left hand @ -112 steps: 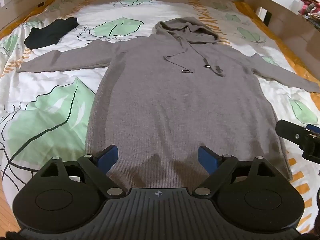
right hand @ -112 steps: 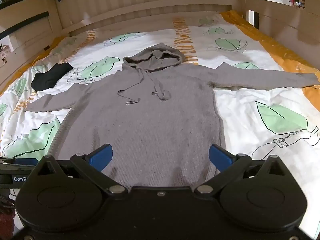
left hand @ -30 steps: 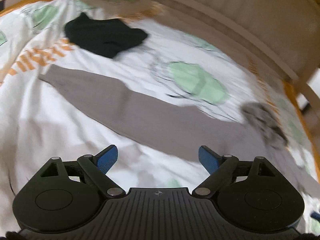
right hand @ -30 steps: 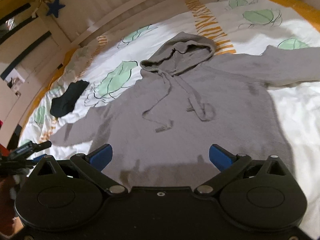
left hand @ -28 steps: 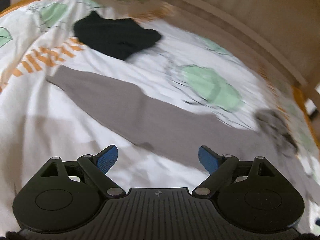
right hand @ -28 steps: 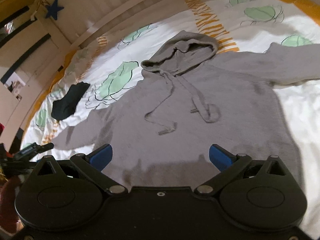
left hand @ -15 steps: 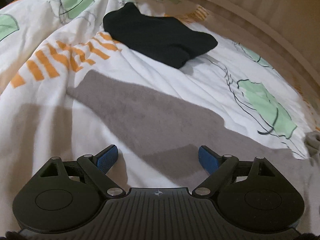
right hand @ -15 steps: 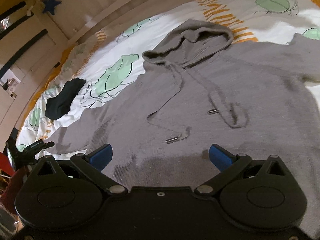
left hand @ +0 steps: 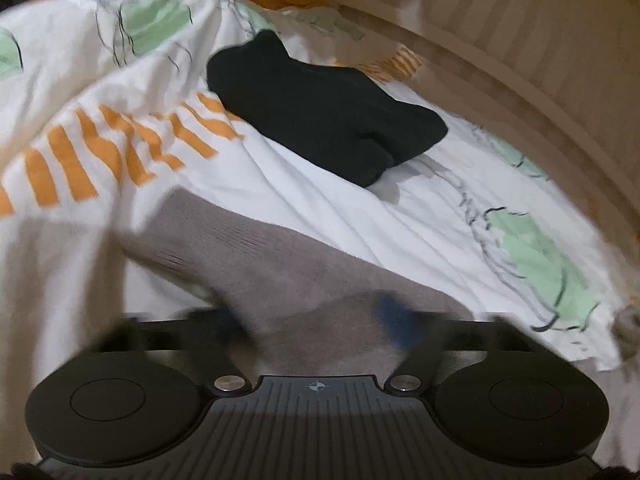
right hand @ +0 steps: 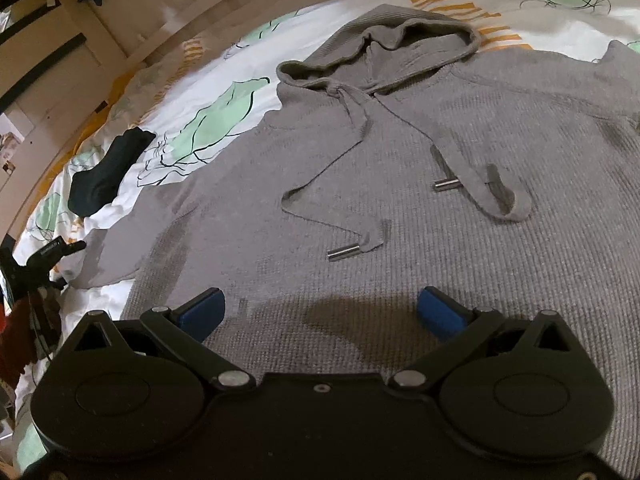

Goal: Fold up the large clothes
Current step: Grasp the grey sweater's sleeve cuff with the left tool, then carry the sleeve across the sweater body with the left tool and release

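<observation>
Now, from the left wrist camera, the left hand-held gripper (left hand: 316,320) sits much lower over the grey knit hoodie sleeve (left hand: 256,256) than half a second ago, when its blue fingertip pads stood wide apart above the cloth. Both fingers are smeared by motion blur; one blue pad (left hand: 394,316) shows against the sleeve, the other is barely visible, so I cannot tell how far the jaws stand apart or whether they have hold of the fabric. The sleeve cuff lies on the white bedsheet with green leaves and orange stripes (left hand: 300,196). A folded black garment (left hand: 324,120) rests beyond the cuff, apart from it, and fills more of the view than before. The pale wooden bed rail (left hand: 520,60) curves behind.

From the right wrist camera, the right hand-held gripper (right hand: 320,312) hangs with its jaws wide apart, holding nothing, just above the chest of the grey knit hoodie (right hand: 400,200), closer than half a second ago. The hoodie lies flat and face up on the bed, hood (right hand: 380,48) at the far end, its two drawstrings (right hand: 352,140) with metal tips strewn across the chest. The black garment lies at far left, and the left hand-held gripper reaches onto the far sleeve end at the left edge.
</observation>
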`<state>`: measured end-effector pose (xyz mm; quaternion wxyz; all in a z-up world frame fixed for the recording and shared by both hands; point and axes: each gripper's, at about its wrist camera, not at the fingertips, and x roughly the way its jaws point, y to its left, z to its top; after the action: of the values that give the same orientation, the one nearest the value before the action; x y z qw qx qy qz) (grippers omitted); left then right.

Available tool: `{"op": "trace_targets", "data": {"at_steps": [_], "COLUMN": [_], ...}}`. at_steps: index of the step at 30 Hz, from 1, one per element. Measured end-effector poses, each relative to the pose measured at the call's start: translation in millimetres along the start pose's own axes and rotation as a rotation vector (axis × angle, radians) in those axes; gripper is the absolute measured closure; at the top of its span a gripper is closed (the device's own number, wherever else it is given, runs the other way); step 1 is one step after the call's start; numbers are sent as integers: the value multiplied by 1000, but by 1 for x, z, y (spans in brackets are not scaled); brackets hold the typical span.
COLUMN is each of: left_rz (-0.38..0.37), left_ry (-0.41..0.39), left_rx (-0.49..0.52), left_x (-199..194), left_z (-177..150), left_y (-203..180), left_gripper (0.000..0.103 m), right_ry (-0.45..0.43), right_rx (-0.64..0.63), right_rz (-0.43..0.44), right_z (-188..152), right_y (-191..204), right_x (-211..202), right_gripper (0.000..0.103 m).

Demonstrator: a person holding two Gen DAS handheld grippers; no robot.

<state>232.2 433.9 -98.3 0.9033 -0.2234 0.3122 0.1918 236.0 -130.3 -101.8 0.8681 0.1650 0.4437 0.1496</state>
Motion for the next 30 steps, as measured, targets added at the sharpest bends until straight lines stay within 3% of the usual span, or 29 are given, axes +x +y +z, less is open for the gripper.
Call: {"op": "trace_targets", "data": {"at_steps": [1, 6, 12, 21, 26, 30], "left_rz": [28, -7, -119, -310, -419, -515], "left_ry": [2, -56, -142, -201, -182, -138], "left_rx": [5, -3, 62, 211, 298, 362], "left_x": [-2, -34, -96, -169, -176, -164], "left_z": [1, 14, 49, 78, 61, 27], "left_y": [0, -10, -61, -194, -274, -338], "left_gripper": [95, 96, 96, 96, 96, 95], "right_ry": [2, 24, 26, 2, -14, -38], "right_rx": [-6, -61, -81, -130, -105, -90], "right_rz": [2, -4, 18, 1, 6, -6], "right_z": [0, 2, 0, -7, -12, -18], "right_y": [0, 5, 6, -11, -29, -42], "right_x": [0, 0, -15, -55, -77, -94], "right_gripper": [0, 1, 8, 8, 8, 8]}}
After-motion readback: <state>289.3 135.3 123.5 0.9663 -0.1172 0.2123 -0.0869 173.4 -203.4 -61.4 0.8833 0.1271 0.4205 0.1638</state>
